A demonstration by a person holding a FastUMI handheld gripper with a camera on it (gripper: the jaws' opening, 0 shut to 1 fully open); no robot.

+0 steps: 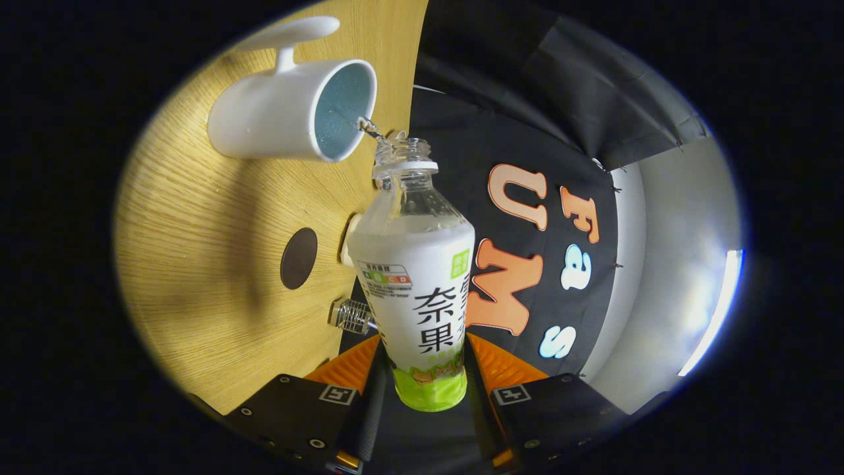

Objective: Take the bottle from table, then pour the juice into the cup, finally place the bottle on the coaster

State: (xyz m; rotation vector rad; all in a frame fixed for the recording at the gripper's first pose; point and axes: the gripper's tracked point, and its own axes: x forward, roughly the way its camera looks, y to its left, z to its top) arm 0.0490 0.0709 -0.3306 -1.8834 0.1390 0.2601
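My gripper is shut on a clear bottle with a white and green label, both fingers pressing on its lower part. The whole view is rolled over, so the bottle is tipped. Its uncapped mouth sits right at the rim of a white mug with a blue inside, and a thin stream of liquid runs from the mouth into the mug. A dark round coaster lies on the wooden table, between the mug and my fingers.
A small clear faceted cap or stopper lies on the table near the bottle's label. A pale object peeks out from behind the bottle. Black booth cloth hangs beyond the table edge, with a grey wall past it.
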